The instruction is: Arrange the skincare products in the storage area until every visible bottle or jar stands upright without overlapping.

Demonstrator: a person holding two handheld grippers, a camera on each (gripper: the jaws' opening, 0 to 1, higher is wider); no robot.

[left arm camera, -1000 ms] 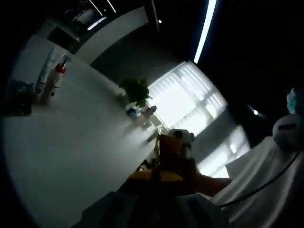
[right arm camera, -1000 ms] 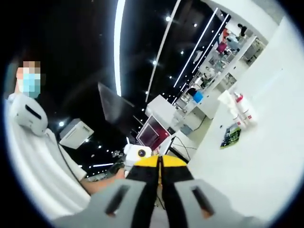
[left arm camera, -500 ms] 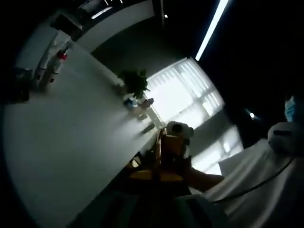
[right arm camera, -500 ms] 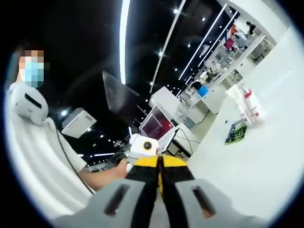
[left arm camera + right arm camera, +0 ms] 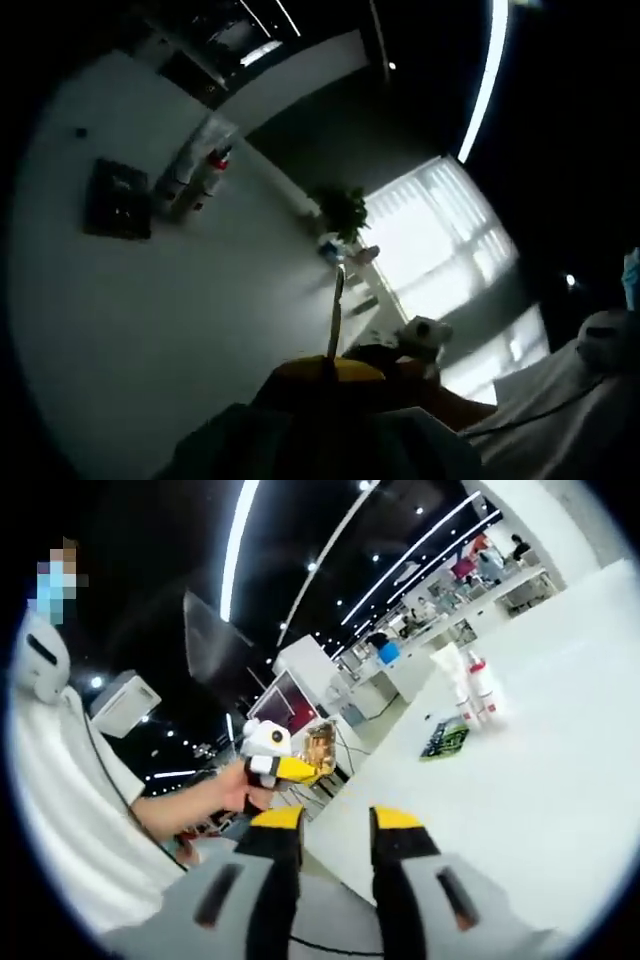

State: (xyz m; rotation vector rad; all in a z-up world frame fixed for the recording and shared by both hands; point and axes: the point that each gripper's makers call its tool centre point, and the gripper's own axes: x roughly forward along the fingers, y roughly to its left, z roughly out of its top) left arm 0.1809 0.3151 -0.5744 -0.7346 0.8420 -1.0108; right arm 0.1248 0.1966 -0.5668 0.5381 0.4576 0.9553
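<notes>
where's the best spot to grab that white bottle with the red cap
Probably its straight middle body, below the red cap. The white bottle with the red cap stands upright on the white table, close beside a taller white bottle and behind a dark flat packet. Bring the right tool, jaws open, level from the bottle's free side, away from its neighbour.

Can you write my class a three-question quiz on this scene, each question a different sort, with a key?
1. True or false: in the right gripper view, the right gripper has its jaws apart with nothing between them.
2. Multiple choice: the bottles on the white table are A) lying flat, B) upright in a close group, C) held in a gripper.
3. Fill in: beside the bottles lies a flat dark ____.

Key: 1 true. 2 B. 3 mat; it also shows in the left gripper view, near the bottles. The left gripper looks shut.
</notes>
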